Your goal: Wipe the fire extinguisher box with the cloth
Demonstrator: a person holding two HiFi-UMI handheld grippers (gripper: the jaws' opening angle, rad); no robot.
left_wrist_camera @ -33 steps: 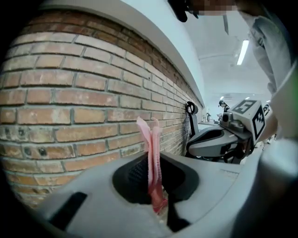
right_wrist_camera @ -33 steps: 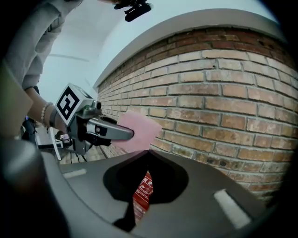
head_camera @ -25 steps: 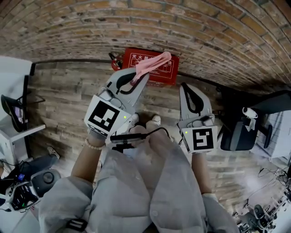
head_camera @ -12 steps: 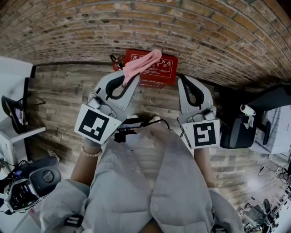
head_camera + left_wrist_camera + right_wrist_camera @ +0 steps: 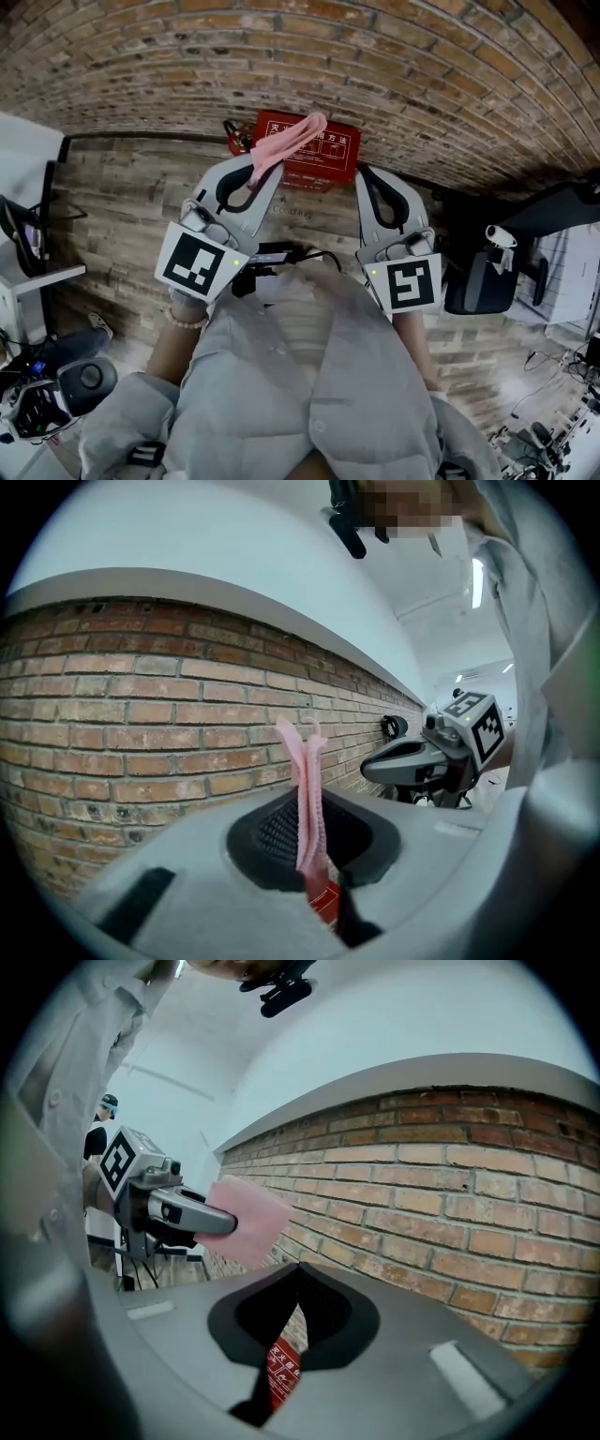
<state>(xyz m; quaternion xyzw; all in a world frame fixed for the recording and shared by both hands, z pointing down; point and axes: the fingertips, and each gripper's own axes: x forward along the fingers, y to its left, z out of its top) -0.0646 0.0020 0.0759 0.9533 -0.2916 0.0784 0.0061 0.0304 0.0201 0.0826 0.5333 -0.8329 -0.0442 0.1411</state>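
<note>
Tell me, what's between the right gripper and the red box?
Nothing: just bare wooden floor between right gripper and fire extinguisher box, in the head view.

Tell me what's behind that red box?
A brown brick wall rises behind the red rectangular fire extinguisher box. The pink cloth in the left hand-held gripper covers part of the box, so that patch is hidden.
</note>
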